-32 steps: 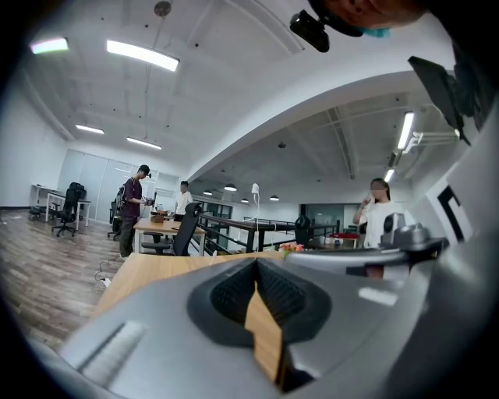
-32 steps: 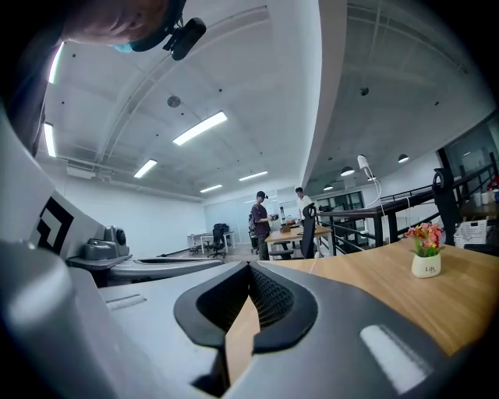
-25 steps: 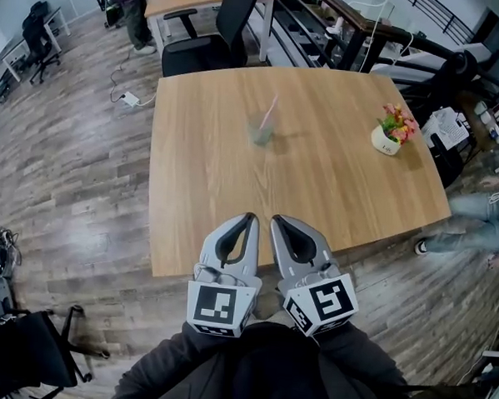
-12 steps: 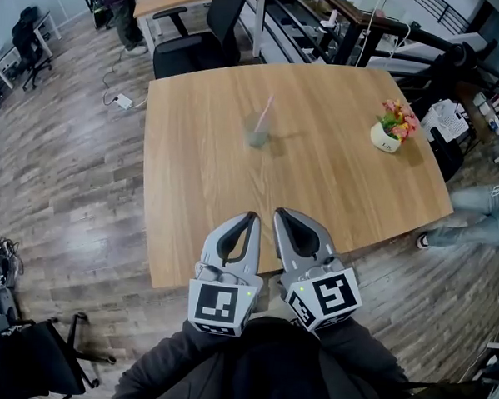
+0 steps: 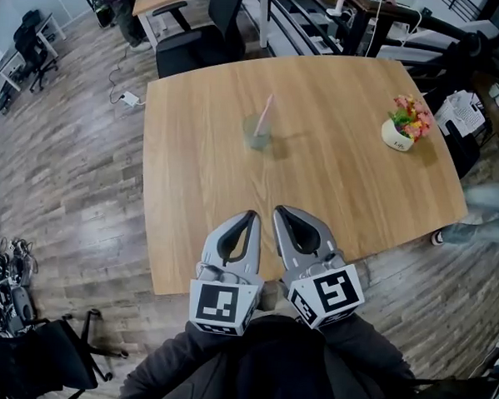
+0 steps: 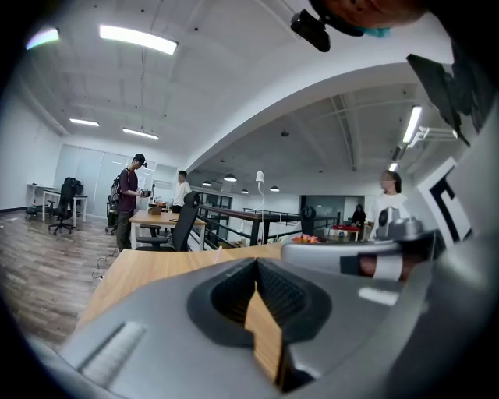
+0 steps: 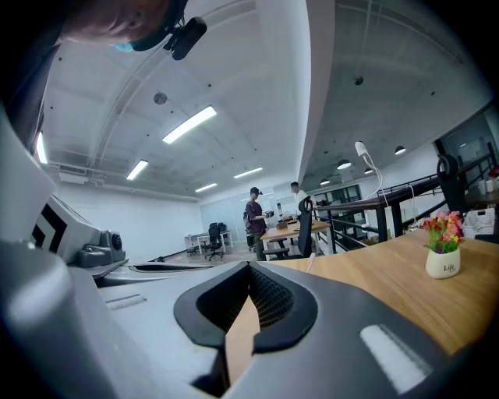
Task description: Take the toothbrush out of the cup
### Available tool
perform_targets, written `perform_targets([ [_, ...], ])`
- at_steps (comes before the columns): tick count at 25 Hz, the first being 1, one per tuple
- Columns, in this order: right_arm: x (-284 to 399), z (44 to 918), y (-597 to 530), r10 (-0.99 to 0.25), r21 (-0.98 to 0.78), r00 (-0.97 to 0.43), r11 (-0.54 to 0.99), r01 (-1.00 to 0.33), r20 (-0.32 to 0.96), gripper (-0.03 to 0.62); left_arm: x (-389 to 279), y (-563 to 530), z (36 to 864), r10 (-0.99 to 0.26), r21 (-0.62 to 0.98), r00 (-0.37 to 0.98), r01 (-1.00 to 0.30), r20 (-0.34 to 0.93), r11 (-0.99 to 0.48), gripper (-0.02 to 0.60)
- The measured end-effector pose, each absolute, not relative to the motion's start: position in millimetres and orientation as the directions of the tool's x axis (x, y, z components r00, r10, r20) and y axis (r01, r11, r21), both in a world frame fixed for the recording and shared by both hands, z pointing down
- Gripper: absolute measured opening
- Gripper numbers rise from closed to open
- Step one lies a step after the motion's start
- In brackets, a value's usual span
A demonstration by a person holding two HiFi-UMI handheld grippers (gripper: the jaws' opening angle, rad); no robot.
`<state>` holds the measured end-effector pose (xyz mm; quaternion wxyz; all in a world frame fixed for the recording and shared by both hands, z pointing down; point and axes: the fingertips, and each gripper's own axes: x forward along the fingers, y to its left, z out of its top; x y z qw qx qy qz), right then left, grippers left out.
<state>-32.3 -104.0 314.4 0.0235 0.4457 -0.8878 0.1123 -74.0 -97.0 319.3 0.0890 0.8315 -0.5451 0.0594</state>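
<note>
- Worktop (image 5: 191, 191): reach well across, toward far middle. Broad, rounded corners, smooth pale wood grain.
- Left gripper (image 5: 250, 217), right gripper (image 5: 280, 213): side by side over near edge, both jaws clenched on nothing. Open one pair before arriving; brace cup with the other. Grey moulded shells, dark ribbed pads.
- Cup (image 5: 257, 135): well apart from both grippers. Small, translucent, greenish; likely light and tippy.
- Toothbrush (image 5: 266, 109): standing in cup, leaning right. Pinch above rim, draw out along lean. Thin, pink, stick-like.
</note>
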Motion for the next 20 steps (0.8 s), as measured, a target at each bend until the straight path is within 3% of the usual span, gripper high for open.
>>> perform_targets([
  [13,13.3,331.6,-180.9,-0.749,-0.254,-0.647,0.605,-0.755,0.140,0.002,-31.3,-171.6,333.6,-0.906,0.044,0.336,-0.941,0.259,-0.336,0.008],
  [20,25.2,322.4,-217.5,-0.708,-0.279,-0.699,0.653,-0.703,0.103,0.002,-21.1,-201.3,322.7,-0.930,0.003,0.238,-0.969,0.281,-0.248,0.008],
])
